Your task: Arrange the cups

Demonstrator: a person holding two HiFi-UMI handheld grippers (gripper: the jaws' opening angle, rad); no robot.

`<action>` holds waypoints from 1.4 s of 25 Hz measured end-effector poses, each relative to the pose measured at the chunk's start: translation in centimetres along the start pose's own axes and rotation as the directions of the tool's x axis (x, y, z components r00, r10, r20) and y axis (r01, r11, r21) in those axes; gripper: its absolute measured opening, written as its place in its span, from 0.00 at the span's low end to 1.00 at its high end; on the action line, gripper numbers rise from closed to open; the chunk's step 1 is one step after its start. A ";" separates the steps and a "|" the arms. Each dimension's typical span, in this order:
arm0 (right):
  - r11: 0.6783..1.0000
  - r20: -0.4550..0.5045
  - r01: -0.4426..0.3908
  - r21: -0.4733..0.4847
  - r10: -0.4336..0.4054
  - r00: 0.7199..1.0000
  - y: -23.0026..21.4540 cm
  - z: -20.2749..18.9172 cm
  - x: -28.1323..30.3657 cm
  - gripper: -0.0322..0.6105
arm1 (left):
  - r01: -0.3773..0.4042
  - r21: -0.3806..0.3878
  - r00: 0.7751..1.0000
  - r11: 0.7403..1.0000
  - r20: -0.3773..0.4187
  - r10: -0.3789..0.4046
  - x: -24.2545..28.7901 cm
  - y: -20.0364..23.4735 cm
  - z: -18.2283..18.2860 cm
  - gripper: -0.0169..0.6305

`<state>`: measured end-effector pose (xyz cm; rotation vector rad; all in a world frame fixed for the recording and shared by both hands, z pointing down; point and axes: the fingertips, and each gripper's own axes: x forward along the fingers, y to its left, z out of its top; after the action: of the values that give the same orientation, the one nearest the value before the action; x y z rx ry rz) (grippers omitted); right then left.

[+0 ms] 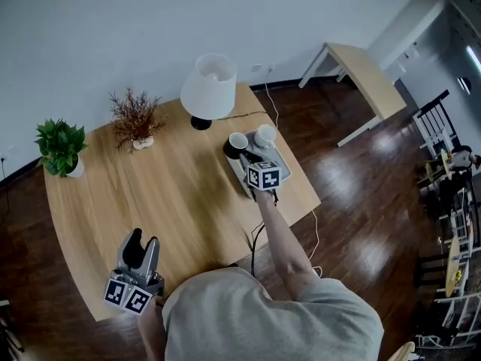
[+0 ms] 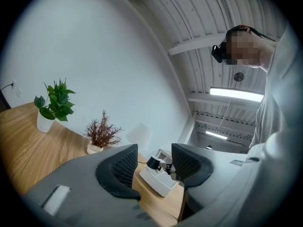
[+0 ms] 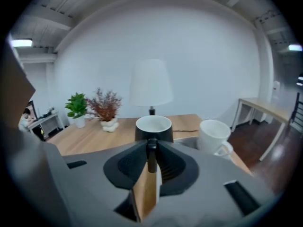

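Observation:
A black cup with a white inside is at the far left corner of a pale tray on the right side of the wooden table. My right gripper is shut on this cup's thin handle, and the cup stands upright just ahead of the jaws. A white cup stands beside it on the tray, to the right in the right gripper view. Near the table's front left edge my left gripper is open and holds nothing; it looks across at the tray.
A white-shaded lamp stands behind the tray. A dried reddish plant and a green potted plant sit at the table's far left. A cable runs off the front edge. A second table and chairs stand to the right.

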<state>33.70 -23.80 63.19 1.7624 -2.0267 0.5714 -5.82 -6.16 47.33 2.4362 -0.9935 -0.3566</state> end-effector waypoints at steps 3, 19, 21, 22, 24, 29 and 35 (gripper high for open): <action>0.997 -0.043 0.079 0.016 -0.079 0.996 -4.6 -1.3 0.5 0.18 | 0.015 0.001 1.000 1.000 -0.017 -0.015 0.7 -0.6 -0.4 0.36; 0.975 -0.075 0.213 0.064 -0.209 0.975 -6.9 -4.7 -0.7 0.25 | -0.022 0.016 1.000 1.000 0.001 0.022 0.4 -0.9 0.0 0.36; 0.982 -0.002 0.128 0.137 -0.129 0.992 -4.4 -3.7 -3.0 0.24 | -0.019 0.020 1.000 1.000 0.005 0.018 0.4 -1.0 0.4 0.36; 0.989 0.055 0.052 0.141 -0.060 0.997 -2.0 -2.6 -4.3 0.22 | -0.015 0.024 1.000 1.000 0.008 0.015 0.5 -1.0 0.7 0.36; 0.987 0.172 -0.131 0.097 0.113 0.978 4.3 0.0 -7.2 0.16 | -0.007 0.041 1.000 0.999 0.016 0.006 0.5 -1.0 1.7 0.36; 0.837 0.373 -0.546 -0.040 0.520 0.769 21.6 6.1 -15.5 0.15 | 0.011 0.106 0.996 0.994 0.082 -0.020 0.2 -2.1 5.8 0.36; 0.641 0.452 -0.746 -0.181 0.728 0.516 33.2 10.1 -22.7 0.15 | 0.018 0.174 0.984 0.985 0.170 -0.048 -0.5 -4.6 9.9 0.36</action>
<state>3.51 -6.30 40.86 0.9996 -3.1819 0.3927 -7.57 -6.24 36.59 2.6152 -1.0986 -0.5219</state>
